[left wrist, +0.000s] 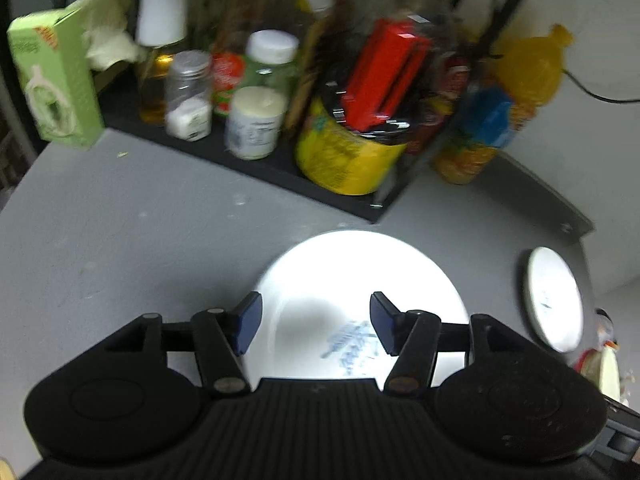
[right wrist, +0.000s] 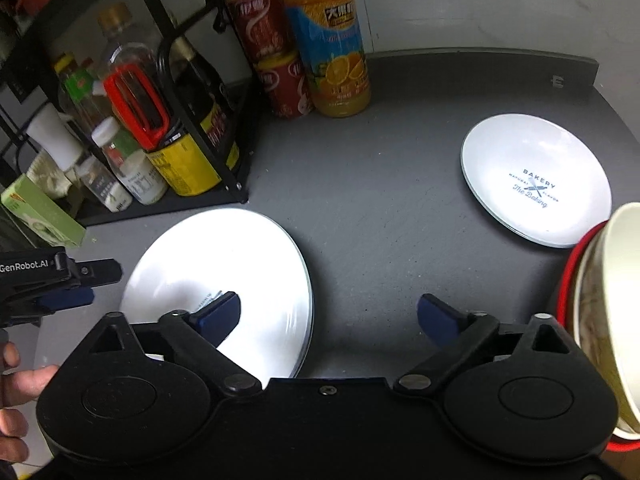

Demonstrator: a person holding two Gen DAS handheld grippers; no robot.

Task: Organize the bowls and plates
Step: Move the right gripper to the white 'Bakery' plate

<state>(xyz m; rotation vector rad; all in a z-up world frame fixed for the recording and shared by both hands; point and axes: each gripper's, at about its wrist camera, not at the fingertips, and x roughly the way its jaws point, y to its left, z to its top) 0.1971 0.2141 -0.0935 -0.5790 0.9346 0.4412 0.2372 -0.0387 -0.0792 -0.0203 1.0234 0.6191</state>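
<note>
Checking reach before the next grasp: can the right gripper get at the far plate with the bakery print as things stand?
Probably yes. The right gripper is open and holds nothing, and bare countertop lies between it and the bakery plate. The bowl close on its right could crowd the approach.

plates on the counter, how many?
2. A near plate lies under the open left claw, in front of the spice rack. A far plate with a BAKERY print lies to the right. Any behind the bowl would be hidden.
</note>
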